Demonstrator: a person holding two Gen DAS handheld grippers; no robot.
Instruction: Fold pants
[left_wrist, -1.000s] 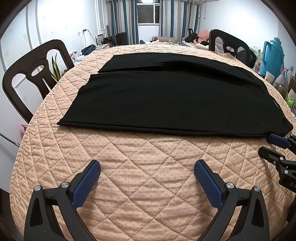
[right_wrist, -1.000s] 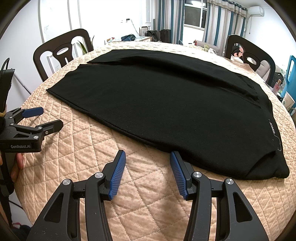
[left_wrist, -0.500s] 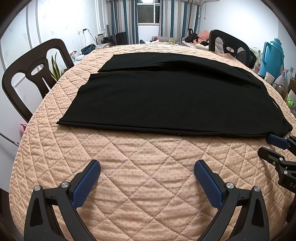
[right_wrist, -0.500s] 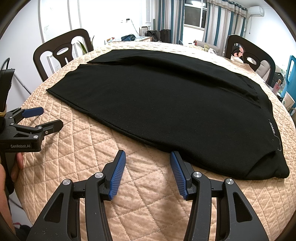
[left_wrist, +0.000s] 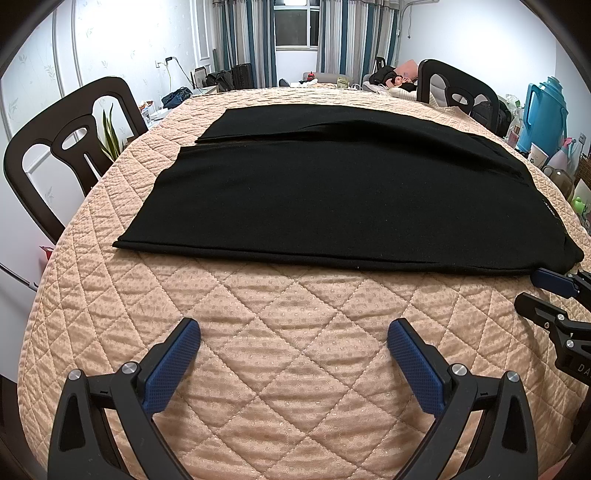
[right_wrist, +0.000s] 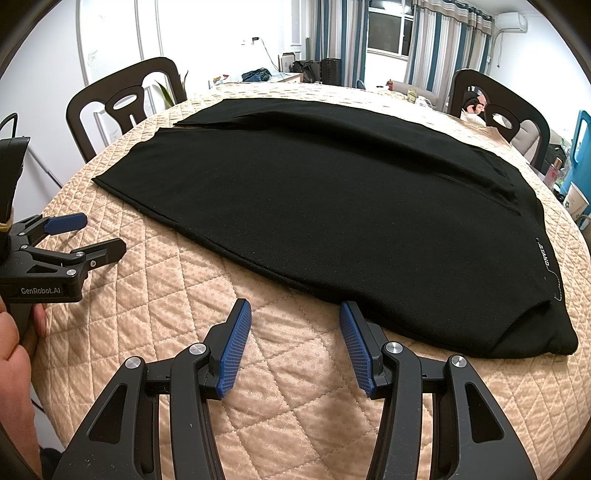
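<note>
A round worktop (left_wrist: 280, 373) covered in a peach quilted cloth filled both views, in a white-walled room with striped blue-and-grey curtains (left_wrist: 236, 40) flanking a window at the far end. Two dark wooden chairs with cut-out backs stood at its edge, one on the left (left_wrist: 70, 147) and one at the far right (left_wrist: 458, 92). A tall teal plastic jug (left_wrist: 546, 110) stood off to the right.

One pair of black knit pants (left_wrist: 332, 195) lay flat across the middle of the worktop, legs side by side and pointing left, waist at the right.

Two grippers were present. The left gripper (left_wrist: 293, 341) hovered over bare quilt near the pants' front edge, its blue-padded jaws spread wide and empty. The right gripper (right_wrist: 295, 325) had its jaws parted, empty, one tip just beside the hem near the waist.
</note>
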